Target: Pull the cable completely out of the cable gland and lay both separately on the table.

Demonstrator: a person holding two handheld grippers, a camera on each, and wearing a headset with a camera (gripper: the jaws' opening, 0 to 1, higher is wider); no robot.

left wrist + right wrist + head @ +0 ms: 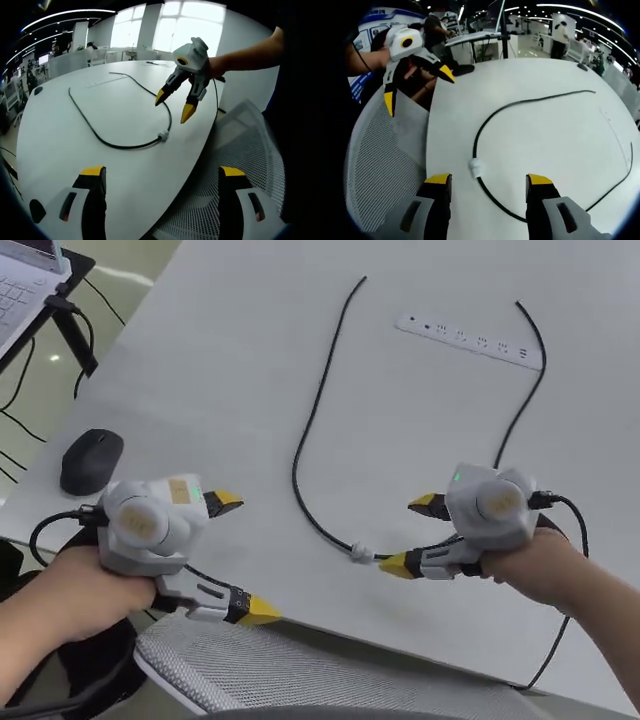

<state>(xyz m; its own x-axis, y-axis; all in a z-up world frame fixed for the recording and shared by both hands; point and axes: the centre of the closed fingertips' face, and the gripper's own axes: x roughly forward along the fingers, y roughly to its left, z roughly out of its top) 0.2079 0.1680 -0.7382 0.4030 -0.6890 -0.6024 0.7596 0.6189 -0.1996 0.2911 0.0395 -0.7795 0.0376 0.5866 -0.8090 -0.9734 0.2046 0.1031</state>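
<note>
A long black cable lies in a loop on the white table, threaded through a small white cable gland near the front edge. My right gripper is open just right of the gland, with its lower yellow tip close to the cable. In the right gripper view the gland lies a little ahead of the open jaws. My left gripper is open and holds nothing at the table's front-left edge, well apart from the gland. The left gripper view shows the gland below the right gripper.
A white power strip lies at the far side of the table. At the left edge sits a black mouse, with a laptop on a stand beyond it. A grey mesh chair sits under the front edge.
</note>
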